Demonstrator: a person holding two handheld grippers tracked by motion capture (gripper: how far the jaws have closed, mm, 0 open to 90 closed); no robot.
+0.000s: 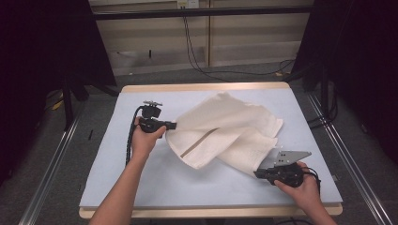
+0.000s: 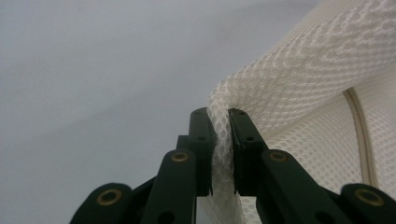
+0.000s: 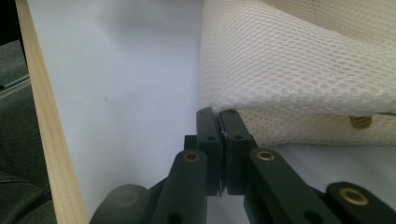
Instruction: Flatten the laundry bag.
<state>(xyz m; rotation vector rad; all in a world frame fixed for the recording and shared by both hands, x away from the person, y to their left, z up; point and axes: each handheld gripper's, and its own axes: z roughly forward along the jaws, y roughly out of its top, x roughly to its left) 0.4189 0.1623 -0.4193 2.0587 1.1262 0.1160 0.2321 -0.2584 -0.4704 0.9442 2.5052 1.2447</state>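
White mesh cloth (image 1: 225,133), one piece, crumpled and partly folded on the pale blue table (image 1: 155,183).
Honeycomb weave, a tan strip along it. Two grippers: left gripper (image 1: 172,125) pinches its left edge, right gripper (image 1: 258,174) is clamped on its near corner.

Grey floor (image 1: 263,75), pale wall panels (image 1: 253,33) — cables trailing (image 1: 197,56)

white mesh cloth (image 1: 225,129) on lt blue table (image 1: 141,187)

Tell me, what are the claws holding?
Both hold the white mesh cloth: the left claw pinches its left edge, the right claw its near corner.
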